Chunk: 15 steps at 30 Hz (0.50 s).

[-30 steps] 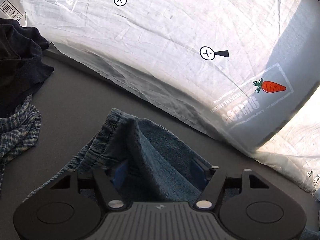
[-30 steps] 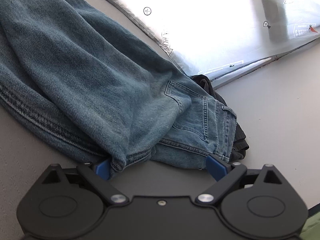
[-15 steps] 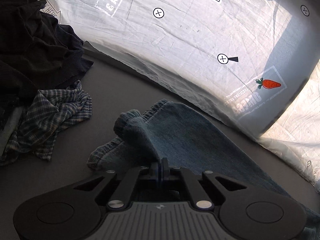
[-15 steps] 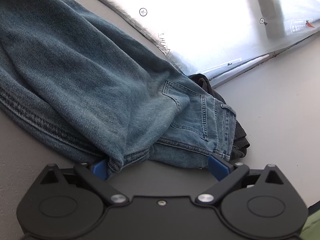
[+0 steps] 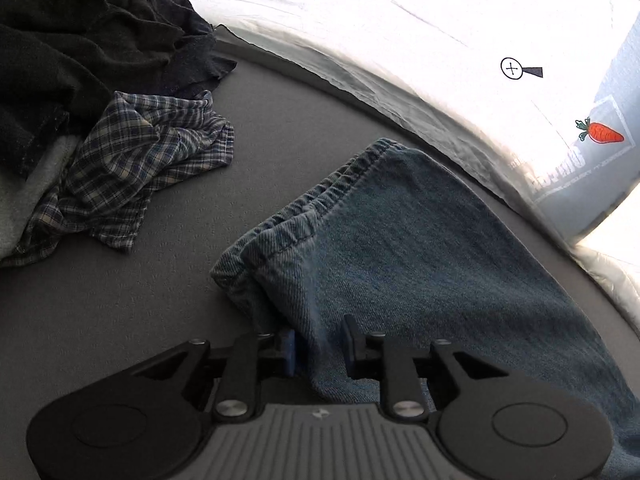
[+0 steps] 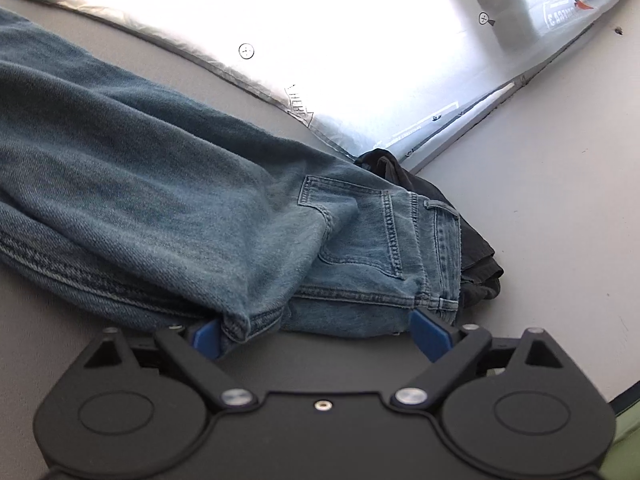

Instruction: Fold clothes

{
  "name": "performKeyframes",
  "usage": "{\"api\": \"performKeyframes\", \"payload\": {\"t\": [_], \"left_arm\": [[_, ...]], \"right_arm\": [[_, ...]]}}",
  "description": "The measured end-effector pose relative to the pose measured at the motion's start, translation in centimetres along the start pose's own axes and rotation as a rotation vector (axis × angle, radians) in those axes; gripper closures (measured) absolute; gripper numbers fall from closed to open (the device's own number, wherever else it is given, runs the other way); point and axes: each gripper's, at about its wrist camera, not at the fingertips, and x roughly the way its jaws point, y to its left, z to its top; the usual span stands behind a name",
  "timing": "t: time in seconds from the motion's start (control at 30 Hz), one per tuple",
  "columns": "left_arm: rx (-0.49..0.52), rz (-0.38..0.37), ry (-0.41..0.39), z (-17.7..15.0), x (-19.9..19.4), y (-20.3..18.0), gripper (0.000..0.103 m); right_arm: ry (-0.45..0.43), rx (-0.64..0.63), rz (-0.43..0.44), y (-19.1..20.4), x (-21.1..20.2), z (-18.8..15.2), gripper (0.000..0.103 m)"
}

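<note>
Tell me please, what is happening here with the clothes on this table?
A person with a gripper in each hand is folding faded blue denim jeans on a grey table. The left gripper stands partly open around the denim near the leg hems. The right gripper is wide open at the waistband end, beside the back pocket. A crumpled blue checked shirt and a pile of dark garments wait nearby. A white printed sheet lies behind.
</note>
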Motion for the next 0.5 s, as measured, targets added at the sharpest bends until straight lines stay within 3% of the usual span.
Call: {"api": "performKeyframes", "payload": {"t": [0.1,0.13,0.23,0.5], "left_arm": [[0.014,0.104,-0.055,0.4,0.5,-0.3,0.08],[0.023,0.129,-0.066,0.5,0.7,-0.2,0.092],[-0.012,0.103,-0.053,1.5,0.8,0.8,0.097],[0.128,0.074,-0.08,-0.5,-1.9,1.2,0.097]], "right_arm": [[-0.029,0.066,0.002,-1.9,-0.7,0.2,0.011],[-0.033,0.071,0.01,-2.5,-0.9,0.1,0.011],[-0.035,0.071,0.026,-3.7,-1.2,-0.5,0.01],[0.019,0.07,0.01,-5.4,-1.8,-3.3,0.01]]}}
